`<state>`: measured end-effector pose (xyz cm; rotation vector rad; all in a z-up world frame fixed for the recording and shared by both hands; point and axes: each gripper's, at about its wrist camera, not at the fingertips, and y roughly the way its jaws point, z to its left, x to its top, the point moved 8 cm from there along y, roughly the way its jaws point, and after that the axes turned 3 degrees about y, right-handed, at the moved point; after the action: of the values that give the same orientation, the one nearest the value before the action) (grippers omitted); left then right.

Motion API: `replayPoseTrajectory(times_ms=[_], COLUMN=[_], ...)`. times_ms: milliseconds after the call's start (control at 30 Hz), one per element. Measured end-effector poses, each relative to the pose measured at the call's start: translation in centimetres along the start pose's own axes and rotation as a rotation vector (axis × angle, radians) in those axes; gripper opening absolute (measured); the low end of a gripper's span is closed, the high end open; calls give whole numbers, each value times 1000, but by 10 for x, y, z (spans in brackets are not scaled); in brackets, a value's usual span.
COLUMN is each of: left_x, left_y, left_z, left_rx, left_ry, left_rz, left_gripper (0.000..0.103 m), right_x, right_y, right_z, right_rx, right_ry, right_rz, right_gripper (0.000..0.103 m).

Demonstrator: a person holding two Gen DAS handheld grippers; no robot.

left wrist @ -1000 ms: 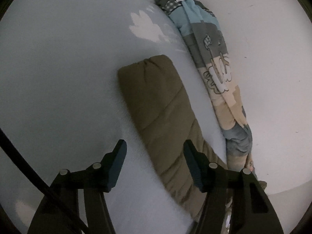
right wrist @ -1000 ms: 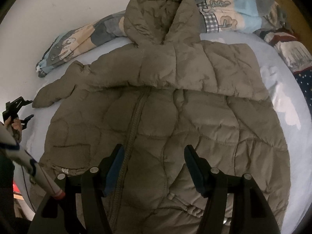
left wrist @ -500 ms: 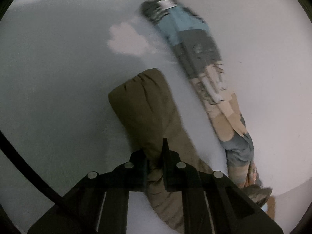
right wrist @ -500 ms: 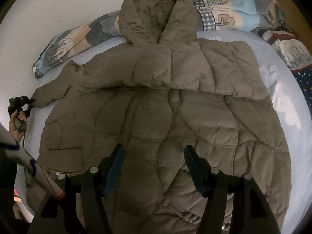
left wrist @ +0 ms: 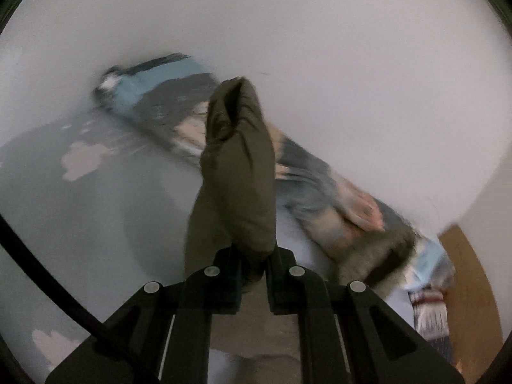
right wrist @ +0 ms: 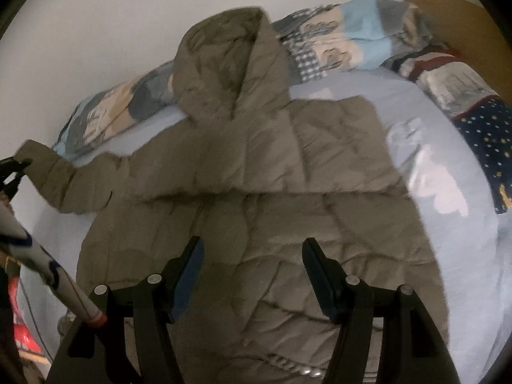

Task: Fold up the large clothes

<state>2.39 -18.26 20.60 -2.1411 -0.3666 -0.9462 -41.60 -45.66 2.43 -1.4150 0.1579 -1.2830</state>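
Bed point(right wrist: 448, 256), jacket point(right wrist: 288, 192) flat; sleeve point(left wrist: 238, 172) clamped in L hand-held gripper point(left wrist: 252, 272), R point(right wrist: 252, 275) apart above hem

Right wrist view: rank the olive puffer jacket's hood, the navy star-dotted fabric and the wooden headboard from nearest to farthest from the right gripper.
From the right gripper:
1. Olive puffer jacket's hood, ahead, slightly left.
2. Navy star-dotted fabric, right.
3. Wooden headboard, far upper right.

Dim, flat indoor light is falling evenly over both views. The patterned blanket point(left wrist: 320, 188) is smearing with heavy motion blur in the left wrist view, while the olive jacket point(right wrist: 288, 172) is blurring mildly. Fisheye distortion is bending edges into dark corners.
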Motion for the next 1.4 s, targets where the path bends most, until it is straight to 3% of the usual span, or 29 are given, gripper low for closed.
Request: replayPoseTrajectory(times_ms=[167,300,433,567,733,867,900,933,1000,1100,1200,1300,1400], left_x=[-36,-97,-162,-228,-302,-315,-315,-314,-311,-297,-280,-266,-249], left_y=[1,24,56,84,130,136,134,129,112,69,23,-11,-16], left_z=[-101,-174,-222,-244,-234,-222,-224,-227,-234,-231,-204,-154,-103], left_rx=[-113,-187,-217,-186,-74,-48,-46,-60,-121,-159,-155,-16,123], left_ry=[111,177,224,278,346,388,408,414,405,433,395,380,361], left_rz=[59,156,257,349,466,496,509,534,572,521,467,377,278], left_gripper=[11,11,11,11,11,15,21,36,52,55,67,69,70], right_x=[16,22,26,29,32,32,32,32,32,31,30,27,19], right_y=[-17,-30,-40,-47,-48,-47,-47,-46,-44,-39,-33,-24,-10], right_z=[-29,-49,-59,-71,-79,-79,-77,-77,-76,-75,-70,-64,-56], right_rx=[-20,-22,-21,-17,-11,-5,-3,-4,-5,12,36,83,169], right_ry=[80,134,160,191,225,230,225,221,217,236,249,264,300], right_rz=[-57,-84,-104,-115,-115,-109,-109,-108,-104,-95,-80,-56,-4], right_gripper=[68,68,68,68,68,68,68,68,68,68,68,69,71])
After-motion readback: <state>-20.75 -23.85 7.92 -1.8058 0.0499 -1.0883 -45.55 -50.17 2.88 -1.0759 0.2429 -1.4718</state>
